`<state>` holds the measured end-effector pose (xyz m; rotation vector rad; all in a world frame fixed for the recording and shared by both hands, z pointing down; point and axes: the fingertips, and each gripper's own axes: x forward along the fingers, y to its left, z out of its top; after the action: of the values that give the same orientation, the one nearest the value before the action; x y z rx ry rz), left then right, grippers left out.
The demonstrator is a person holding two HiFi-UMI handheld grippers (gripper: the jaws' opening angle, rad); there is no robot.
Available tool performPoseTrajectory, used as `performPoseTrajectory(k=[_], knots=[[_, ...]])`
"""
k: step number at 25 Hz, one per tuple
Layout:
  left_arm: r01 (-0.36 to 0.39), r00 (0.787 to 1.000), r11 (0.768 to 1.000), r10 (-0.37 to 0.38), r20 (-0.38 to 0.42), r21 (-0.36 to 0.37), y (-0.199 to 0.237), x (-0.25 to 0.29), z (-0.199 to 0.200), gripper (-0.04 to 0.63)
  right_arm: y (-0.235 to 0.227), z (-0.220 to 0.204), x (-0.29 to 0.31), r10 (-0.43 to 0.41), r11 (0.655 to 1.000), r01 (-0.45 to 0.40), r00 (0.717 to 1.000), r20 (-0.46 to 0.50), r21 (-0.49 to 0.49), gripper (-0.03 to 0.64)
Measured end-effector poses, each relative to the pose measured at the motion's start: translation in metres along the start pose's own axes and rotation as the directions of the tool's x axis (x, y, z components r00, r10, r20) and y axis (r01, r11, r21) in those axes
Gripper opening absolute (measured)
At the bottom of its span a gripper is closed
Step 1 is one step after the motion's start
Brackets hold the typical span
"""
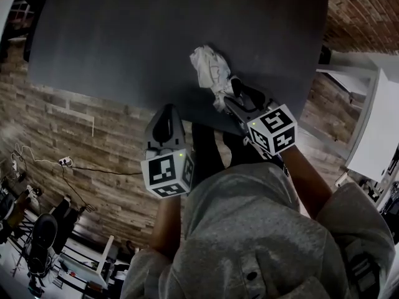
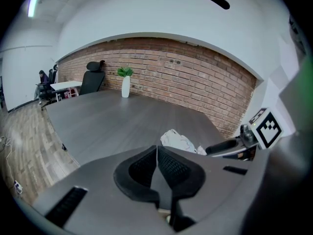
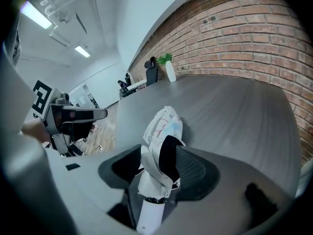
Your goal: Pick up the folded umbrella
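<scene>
Between jaws of right tongs: folded umbrella, white handle end back inside tongs, cloth end ahead on table | right tongs: jaws wide, one either side of umbrella | left tongs: jaws together, empty; umbrella ahead-right of them.

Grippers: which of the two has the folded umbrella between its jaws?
The right gripper: the white folded umbrella sits between its jaws. The left gripper has its jaws together, with nothing between them.
</scene>
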<state>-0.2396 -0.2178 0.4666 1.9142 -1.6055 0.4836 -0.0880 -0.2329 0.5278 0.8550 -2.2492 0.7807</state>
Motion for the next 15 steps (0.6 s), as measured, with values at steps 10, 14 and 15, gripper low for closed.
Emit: performPoseTrajectory(k=[10, 14, 15], knots=[[-0.003, 1.0, 1.0, 0.002, -0.027, -0.025, 0.021, 0.015, -0.003, 0.015, -0.003, -0.013, 0.025, -0.004, 1.0, 0.006, 0.995, -0.096, 0.018, 0.249], [-0.002, 0.999, 0.999, 0.001, -0.034, -0.033, 0.025, 0.021, -0.003, 0.015, -0.003, -0.019, 0.035, 0.008, 0.999, -0.003, 0.991, -0.135, 0.035, 0.253], [-0.002, 0.999, 0.999, 0.001, -0.036, -0.034, 0.026, 0.021, -0.004, 0.015, -0.003, -0.02, 0.037, 0.009, 0.999, -0.004, 0.989, -0.145, 0.035, 0.255]])
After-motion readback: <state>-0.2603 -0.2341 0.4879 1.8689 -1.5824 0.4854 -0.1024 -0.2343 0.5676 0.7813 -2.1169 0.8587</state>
